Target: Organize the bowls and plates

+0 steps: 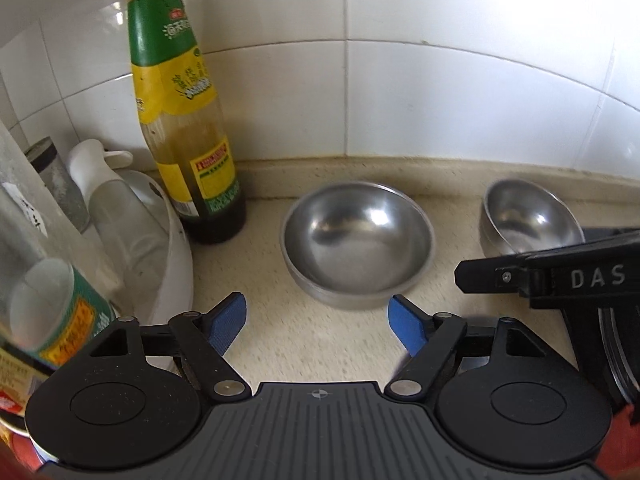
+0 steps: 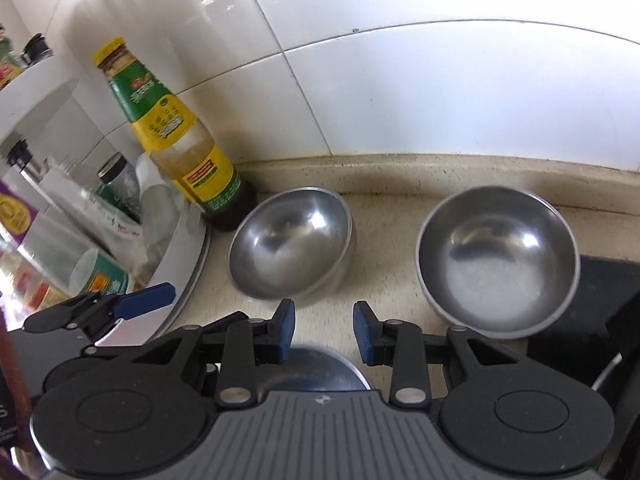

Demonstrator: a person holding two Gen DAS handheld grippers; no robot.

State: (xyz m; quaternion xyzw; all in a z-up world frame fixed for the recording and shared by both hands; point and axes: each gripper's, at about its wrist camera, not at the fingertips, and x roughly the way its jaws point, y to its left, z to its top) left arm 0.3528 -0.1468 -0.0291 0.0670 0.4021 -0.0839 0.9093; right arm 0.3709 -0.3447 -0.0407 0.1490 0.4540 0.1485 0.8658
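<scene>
The left tongs stand spread wide with nothing between the blue pads, and the nearer steel bowl sits on the countertop just ahead of their tips, untouched. The right tongs are drawn close, with only a narrow gap between the pads and nothing pinched. The second steel bowl lies ahead of them and off to their right, and the first bowl is ahead to their left. Both bowls are probably thin stainless steel: light, rigid and not fragile, but polished and slippery, so a loose pinch could let one swing or slide out. The sensible hold is on the rim, one pad inside the wall and one outside, set deep enough to clear the rolled edge. Either bowl would likely skate on the counter if nudged. A doubled line low on the first bowl's wall hints at bowls nested together, though motion blur leaves that unsure. Beyond the left tongs' left pad stands a tall sauce bottle close beside that bowl, with a white round rack of jars further left. Directly under the right tongs a round metal surface shows, mostly hidden, and I cannot tell whether it is a plate or a lid. A black object right of the second bowl is cut off.
</scene>
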